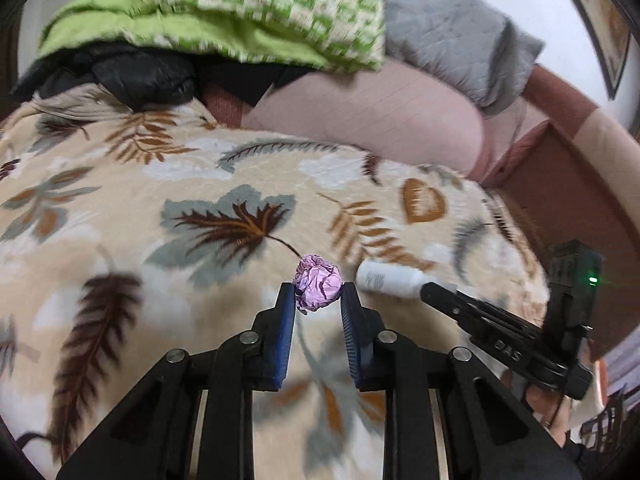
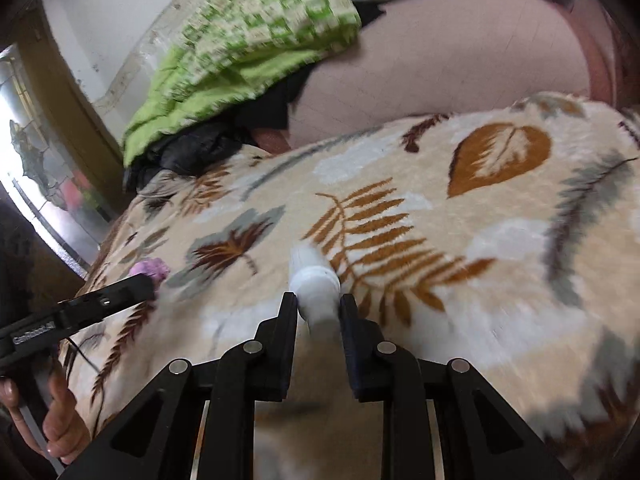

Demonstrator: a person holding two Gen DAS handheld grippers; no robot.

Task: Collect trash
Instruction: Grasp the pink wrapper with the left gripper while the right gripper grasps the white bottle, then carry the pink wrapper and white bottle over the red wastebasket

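Note:
A crumpled pink foil ball [image 1: 317,286] is pinched between the blue pads of my left gripper [image 1: 317,295], held just above the leaf-patterned blanket [image 1: 200,184]. To its right a small white bottle [image 1: 384,278] sticks out of my right gripper [image 1: 429,294]. In the right wrist view the white bottle [image 2: 316,284] sits between the black fingers of my right gripper [image 2: 318,305], which press on its sides. My left gripper [image 2: 149,285] shows at the left with the pink ball [image 2: 154,268] at its tip.
A green quilt [image 1: 240,8], a grey padded cover [image 1: 440,20], a black jacket [image 1: 140,80] and a pink pillow [image 1: 380,112] lie at the far end of the bed. A window [image 2: 36,160] is at the left. A hand [image 2: 60,420] holds the left gripper.

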